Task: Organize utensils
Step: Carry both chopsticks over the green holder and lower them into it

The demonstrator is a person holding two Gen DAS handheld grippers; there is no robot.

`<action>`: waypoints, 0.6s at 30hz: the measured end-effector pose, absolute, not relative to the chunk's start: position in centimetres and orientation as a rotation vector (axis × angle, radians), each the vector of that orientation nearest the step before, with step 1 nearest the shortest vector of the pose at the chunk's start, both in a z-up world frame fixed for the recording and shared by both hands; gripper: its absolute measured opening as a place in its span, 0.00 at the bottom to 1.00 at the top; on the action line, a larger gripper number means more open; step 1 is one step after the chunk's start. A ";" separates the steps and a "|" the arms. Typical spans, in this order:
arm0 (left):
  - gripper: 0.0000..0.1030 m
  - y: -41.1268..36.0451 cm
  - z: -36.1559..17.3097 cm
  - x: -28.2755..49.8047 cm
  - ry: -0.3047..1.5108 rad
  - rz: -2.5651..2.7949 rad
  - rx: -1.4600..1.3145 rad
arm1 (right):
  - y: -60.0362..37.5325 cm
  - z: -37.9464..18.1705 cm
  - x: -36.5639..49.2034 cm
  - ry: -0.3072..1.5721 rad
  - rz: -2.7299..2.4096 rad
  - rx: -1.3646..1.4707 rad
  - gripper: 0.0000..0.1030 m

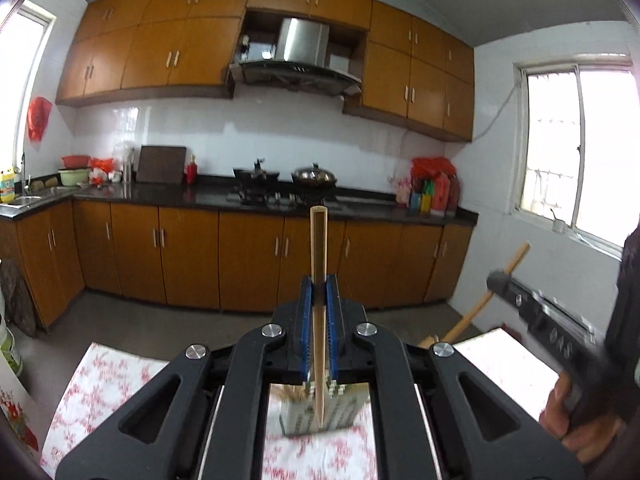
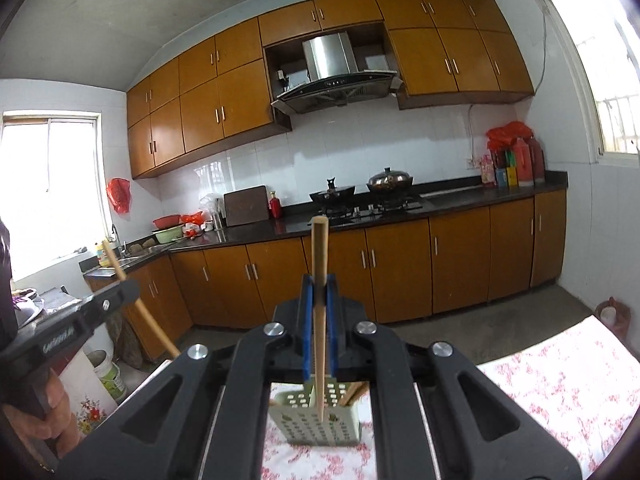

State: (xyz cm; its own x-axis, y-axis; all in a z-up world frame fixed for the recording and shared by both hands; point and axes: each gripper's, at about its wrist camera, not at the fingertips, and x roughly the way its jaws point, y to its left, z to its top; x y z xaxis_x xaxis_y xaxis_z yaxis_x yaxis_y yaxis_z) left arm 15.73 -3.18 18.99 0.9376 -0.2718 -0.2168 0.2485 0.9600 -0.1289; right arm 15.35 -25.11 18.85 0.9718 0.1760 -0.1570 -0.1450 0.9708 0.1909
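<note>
Left gripper: jaws closed on one wooden chopstick, clamped between the blue pads. The stick stands nearly upright, blunt end up, pointed end hanging below the jaws over the utensil holder.

Right gripper: jaws likewise closed on a second chopstick, same attitude, blunt end up and tip down above the same holder.

Each gripper shows in the other's view. From the left wrist, the right gripper appears at the right edge, blurred, with a hand on its handle and its chopstick slanting across. From the right wrist, the left gripper appears at the left edge with its stick and a hand.

Utensil holder: pale green, perforated with rows of holes, standing on a table under a white cloth with red floral print. It holds further chopsticks; several ends show above its rim at the right side. Their count cannot be determined, as the gripper bodies hide most of the opening. Neither held chopstick touches the holder.

Background: kitchen counter with a lidded wok and a pan on the stove.
</note>
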 end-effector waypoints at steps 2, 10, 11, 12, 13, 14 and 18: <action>0.07 -3.5 19.2 16.9 0.212 -0.241 -0.120 | -25.0 19.0 16.0 0.162 0.158 0.183 0.07; 0.07 -3.4 16.6 21.0 0.217 -0.162 -0.198 | -25.8 17.1 20.3 0.182 0.124 0.246 0.07; 0.07 -3.3 16.0 21.5 0.230 -0.161 -0.205 | -25.8 16.7 20.9 0.192 0.121 0.249 0.07; 0.07 -3.3 15.6 21.6 0.238 -0.163 -0.209 | -25.7 16.3 21.3 0.199 0.120 0.250 0.07; 0.07 -3.3 15.0 21.9 0.251 -0.167 -0.208 | -25.7 15.7 21.8 0.210 0.120 0.251 0.07; 0.07 -3.2 14.7 22.1 0.257 -0.168 -0.207 | -25.6 15.3 22.1 0.218 0.121 0.251 0.07; 0.07 -3.2 13.8 22.4 0.282 -0.189 -0.206 | -25.2 14.1 23.0 0.241 0.126 0.252 0.07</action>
State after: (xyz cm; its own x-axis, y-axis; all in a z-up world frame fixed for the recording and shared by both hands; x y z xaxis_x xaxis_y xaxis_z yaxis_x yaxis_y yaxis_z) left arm 22.37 -3.20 13.79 0.9431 -0.2130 -0.2553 0.1556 0.9614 -0.2271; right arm 22.95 -25.21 14.08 0.9634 0.1533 -0.2197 -0.0932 0.9606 0.2617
